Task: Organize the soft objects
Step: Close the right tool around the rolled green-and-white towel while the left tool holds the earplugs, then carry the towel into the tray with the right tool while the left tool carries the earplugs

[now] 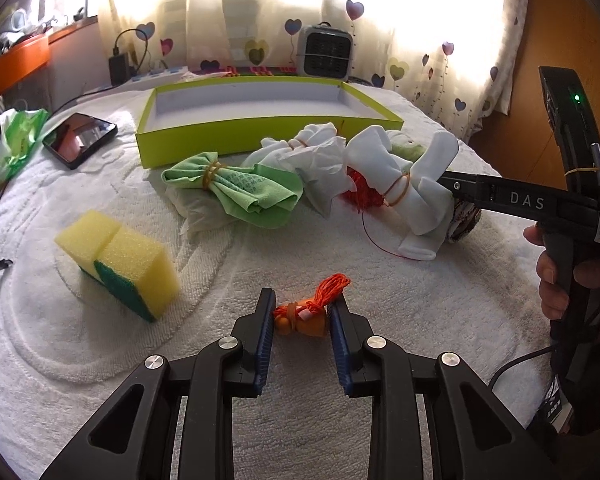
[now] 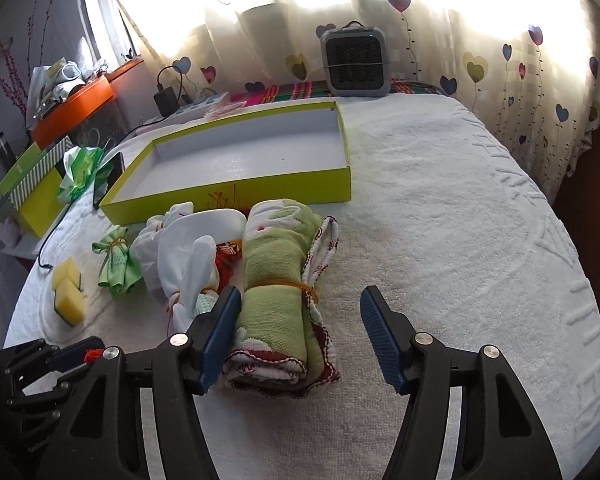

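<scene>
On the white towel-covered table (image 1: 440, 320), we hold the left gripper (image 1: 300, 320) with its blue-padded jaws closed against a small orange yarn bundle tied with a rubber band (image 1: 306, 316), which sits between the fingertips and trails toward 12 o'clock. Our right gripper (image 2: 300, 336) stands wide open around a rolled green-and-white towel bound with an orange rubber band (image 2: 280, 300); the roll touches the left pad and lies well apart from the right one. The shallow lime-green cardboard tray (image 2: 236, 194) lies at 11 o'clock beyond it.
</scene>
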### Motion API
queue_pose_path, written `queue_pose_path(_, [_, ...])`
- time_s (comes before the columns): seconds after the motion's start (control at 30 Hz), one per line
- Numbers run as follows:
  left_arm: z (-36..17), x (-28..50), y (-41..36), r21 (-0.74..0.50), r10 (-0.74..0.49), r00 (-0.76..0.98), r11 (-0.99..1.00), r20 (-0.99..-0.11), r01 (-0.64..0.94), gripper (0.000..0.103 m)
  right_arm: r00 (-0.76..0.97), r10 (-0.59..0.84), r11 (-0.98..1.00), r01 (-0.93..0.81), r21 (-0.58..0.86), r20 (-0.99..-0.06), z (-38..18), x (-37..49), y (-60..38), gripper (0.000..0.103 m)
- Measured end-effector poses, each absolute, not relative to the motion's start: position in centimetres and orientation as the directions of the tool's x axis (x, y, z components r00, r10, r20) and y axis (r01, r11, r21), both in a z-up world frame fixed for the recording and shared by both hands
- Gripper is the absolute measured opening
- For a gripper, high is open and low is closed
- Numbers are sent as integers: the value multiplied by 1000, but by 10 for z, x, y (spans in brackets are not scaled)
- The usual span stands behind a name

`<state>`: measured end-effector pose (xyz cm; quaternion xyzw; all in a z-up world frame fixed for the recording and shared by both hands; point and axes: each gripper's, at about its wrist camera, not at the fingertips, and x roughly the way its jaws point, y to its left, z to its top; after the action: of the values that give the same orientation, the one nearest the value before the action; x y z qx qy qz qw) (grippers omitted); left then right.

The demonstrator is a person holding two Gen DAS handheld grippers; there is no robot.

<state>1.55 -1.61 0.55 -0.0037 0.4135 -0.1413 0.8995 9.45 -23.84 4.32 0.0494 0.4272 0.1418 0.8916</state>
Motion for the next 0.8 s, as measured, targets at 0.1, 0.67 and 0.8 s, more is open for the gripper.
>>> queue_pose_path(0.1, [6, 16, -16, -125, -258, 619, 960, -742, 251, 25, 576, 319, 947, -223, 231, -753, 40, 98, -237, 57])
queue_pose_path(0.67, [6, 16, -15, -120, -256, 621, 960, -741, 252, 24, 590, 326, 944, -240, 225, -739, 44, 93, -236, 33])
queue_pose_path(0.8, [11, 17, -17, -118, -256, 625, 960, -737, 254, 24, 599, 314, 949, -220, 225, -736, 46, 91, -241, 33])
